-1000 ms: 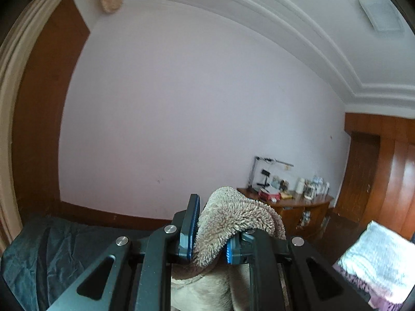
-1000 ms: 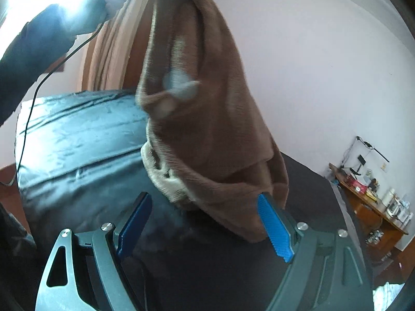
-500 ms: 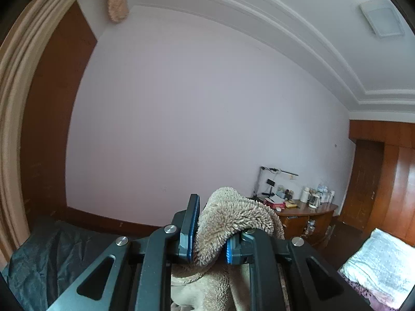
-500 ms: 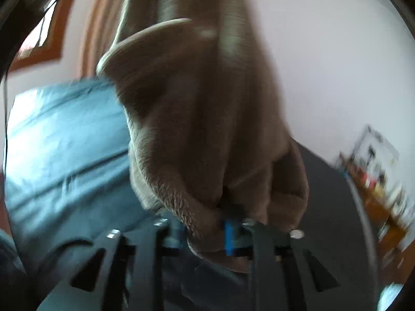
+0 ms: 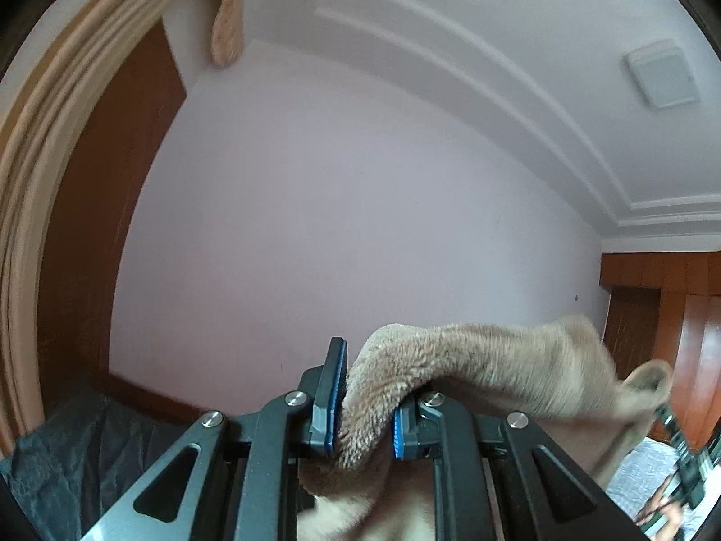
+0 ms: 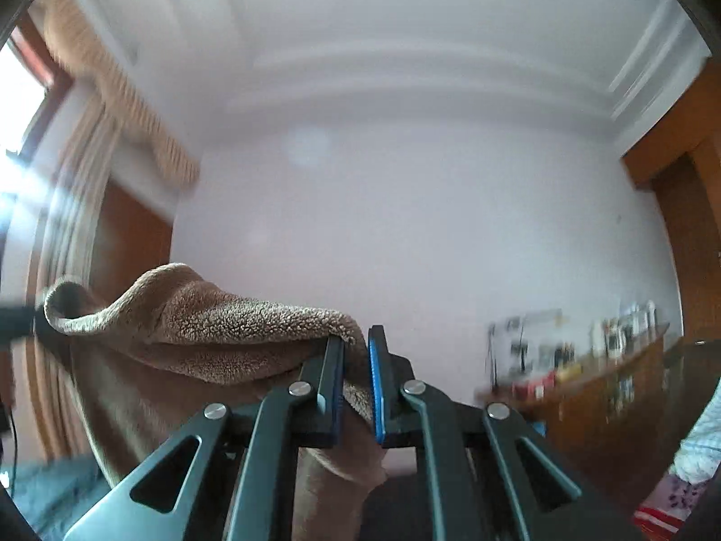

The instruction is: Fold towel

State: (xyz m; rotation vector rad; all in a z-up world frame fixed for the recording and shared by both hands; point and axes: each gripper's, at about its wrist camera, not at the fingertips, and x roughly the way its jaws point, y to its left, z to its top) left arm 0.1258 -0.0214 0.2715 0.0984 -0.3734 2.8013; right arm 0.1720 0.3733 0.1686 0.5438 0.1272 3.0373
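Both tongs up in the air, pointing at the wall and ceiling. Left tongs (image 5: 362,399) pinch a corner of the tan fleece towel (image 5: 473,360); right tongs (image 6: 356,383) pinch another corner (image 6: 216,320). Towel stretches between them and hangs below, off the bed. Dark bedcover (image 5: 58,460) low left, wooden dresser (image 6: 599,387) with blurred clutter at right.
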